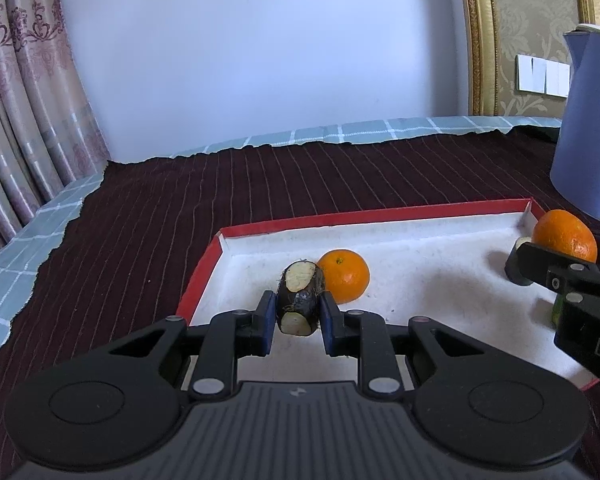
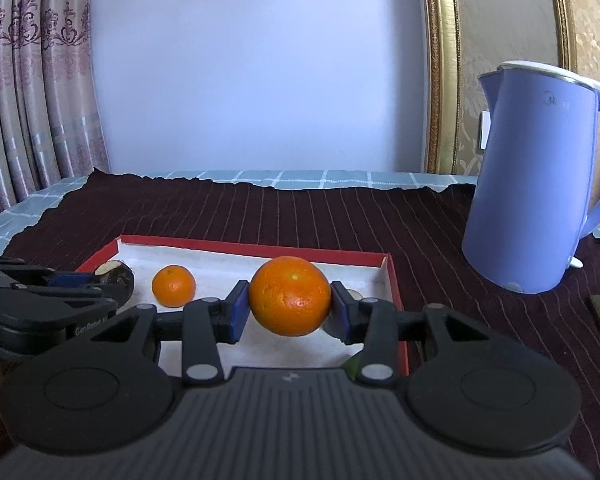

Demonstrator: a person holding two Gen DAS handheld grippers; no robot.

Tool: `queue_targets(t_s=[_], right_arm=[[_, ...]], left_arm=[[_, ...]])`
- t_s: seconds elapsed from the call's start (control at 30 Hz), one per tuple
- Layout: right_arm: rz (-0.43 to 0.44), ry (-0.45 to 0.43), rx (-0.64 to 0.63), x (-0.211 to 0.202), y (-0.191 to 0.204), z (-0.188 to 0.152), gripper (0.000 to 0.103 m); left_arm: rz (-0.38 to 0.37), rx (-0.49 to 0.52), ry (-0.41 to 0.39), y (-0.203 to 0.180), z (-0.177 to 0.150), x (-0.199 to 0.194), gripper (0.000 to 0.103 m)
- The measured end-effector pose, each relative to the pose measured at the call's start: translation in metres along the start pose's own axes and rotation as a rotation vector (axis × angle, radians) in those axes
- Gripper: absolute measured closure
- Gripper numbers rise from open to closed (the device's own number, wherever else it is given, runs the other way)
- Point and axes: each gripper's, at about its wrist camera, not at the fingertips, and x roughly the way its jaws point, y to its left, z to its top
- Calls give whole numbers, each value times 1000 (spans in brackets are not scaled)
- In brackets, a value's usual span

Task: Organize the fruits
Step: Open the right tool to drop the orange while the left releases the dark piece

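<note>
My left gripper is shut on a dark-skinned cut piece with pale cut ends, low over the white floor of the red-rimmed tray. A small orange lies in the tray just behind it. My right gripper is shut on a larger orange above the tray's right part. That orange and the right gripper also show at the right in the left wrist view. The small orange and the dark piece show at the left in the right wrist view.
A blue electric kettle stands on the dark striped cloth to the right of the tray. A green bit peeks out under the right gripper. Curtains hang at the left; a wall stands behind the table.
</note>
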Motion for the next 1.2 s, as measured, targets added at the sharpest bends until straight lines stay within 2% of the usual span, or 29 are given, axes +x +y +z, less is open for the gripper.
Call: queue_targets(t_s=[0.33,0.87,0.9,0.97,1.1,1.2], right_arm=[[-11,-2,-11,11,0,12,63],[-53,46,-2,43,-5,9,62],[-56,41,-1,43,-5,9,59],[-65,27,-2,42,-5,9,42],[-71,12,-4,38,-5,8,32],[-83,0,-14,34,-3,5,12]], left_arm=[[-3,-6,19,-5,8,14,80],[49,0,13,-9,18,29,80],[49,-1,13,-9,18,29,80],[51,-2,13,-9,18,30,80],[56,1,12,-11,17,29,80],[59,0,13,-10,17,30,80]])
